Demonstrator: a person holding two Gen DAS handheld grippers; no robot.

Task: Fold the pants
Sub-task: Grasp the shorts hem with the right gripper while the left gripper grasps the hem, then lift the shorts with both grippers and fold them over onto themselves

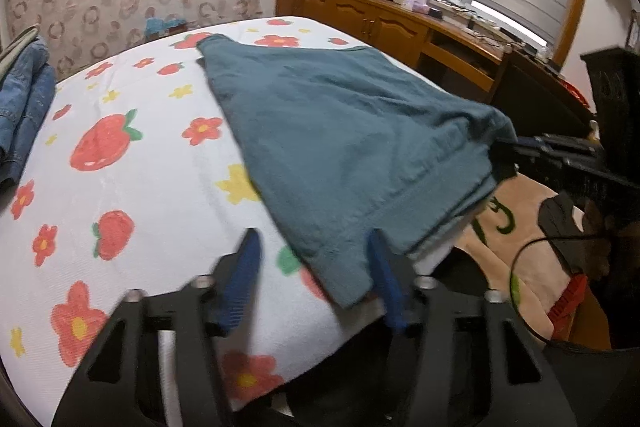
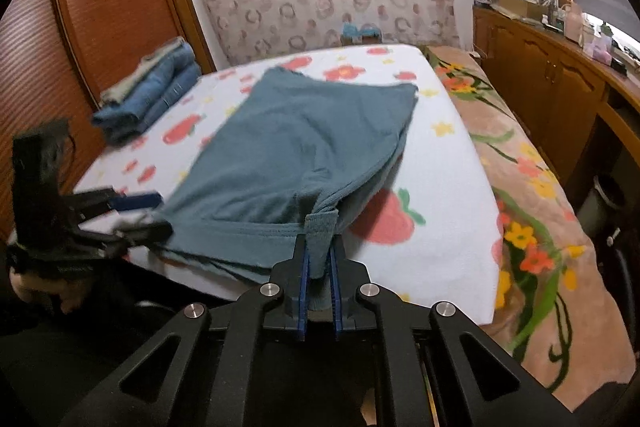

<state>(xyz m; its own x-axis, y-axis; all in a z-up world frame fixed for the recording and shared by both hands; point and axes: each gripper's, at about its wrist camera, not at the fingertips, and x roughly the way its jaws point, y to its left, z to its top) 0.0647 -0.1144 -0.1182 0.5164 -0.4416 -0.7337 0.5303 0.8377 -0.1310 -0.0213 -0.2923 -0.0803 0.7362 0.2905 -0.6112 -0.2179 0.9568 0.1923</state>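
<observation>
Right wrist: soft ribbed teal pants [image 2: 296,151]

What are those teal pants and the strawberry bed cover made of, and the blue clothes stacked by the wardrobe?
The teal pants look like soft cotton knit, matte, with a stitched hem and limp folds. The strawberry cover seems a white woven or terry cloth with a fine ribbed texture and printed motifs. The stacked blue clothes look like denim, faded with visible seams.

My left wrist camera looks steeply down along my jaws, close over the bed's [image 1: 120,187] near edge, facing the window at 1 o'clock, my right one faces the wardrobe at 10 o'clock, and both share the teal pants [image 1: 340,131] [image 2: 296,155].
</observation>
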